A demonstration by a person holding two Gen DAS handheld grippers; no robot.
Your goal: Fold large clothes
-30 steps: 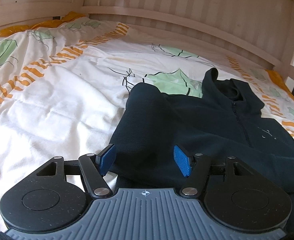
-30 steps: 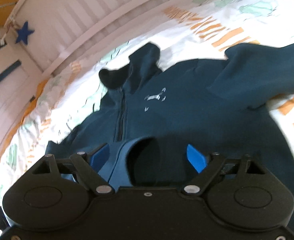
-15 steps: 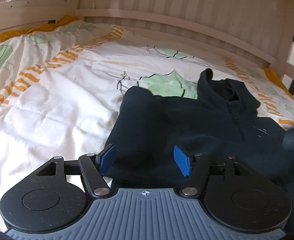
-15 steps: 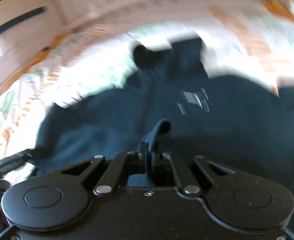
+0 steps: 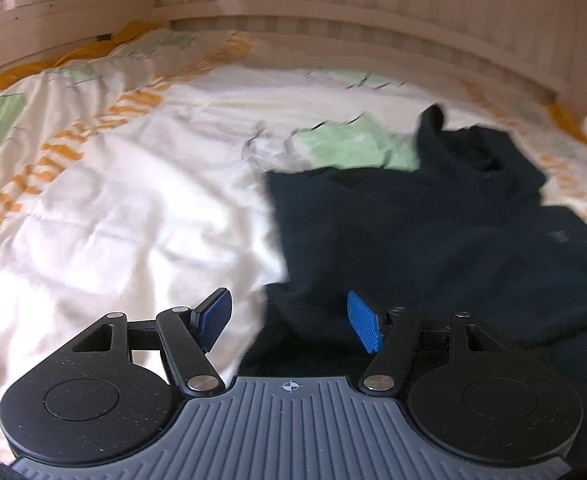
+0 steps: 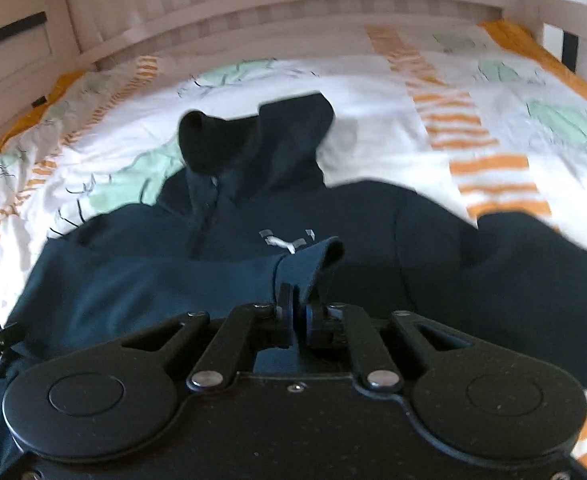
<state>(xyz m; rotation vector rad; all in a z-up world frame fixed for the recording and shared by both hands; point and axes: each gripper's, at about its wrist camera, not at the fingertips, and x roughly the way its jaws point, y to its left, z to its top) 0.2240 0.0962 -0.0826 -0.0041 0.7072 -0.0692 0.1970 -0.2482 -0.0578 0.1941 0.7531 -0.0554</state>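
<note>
2 claws working a dark jacket (image 6: 373, 240) on the bed (image 5: 113, 220), right claw (image 6: 298, 320) pinching its sleeve cuff (image 6: 313, 256) tight, left claw (image 5: 289, 322) gaping over the hem, gripping nothing.

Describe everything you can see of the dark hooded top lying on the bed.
The hooded top is dark navy, of soft matte cloth, with a hood, a short neck zip and a small white chest logo. It lies front up, spread and creased, on the patterned bedcover, hood toward the wooden rail. The right tool is shut on a sleeve cuff, raised over the chest. The left tool stands open at its edge.
</note>
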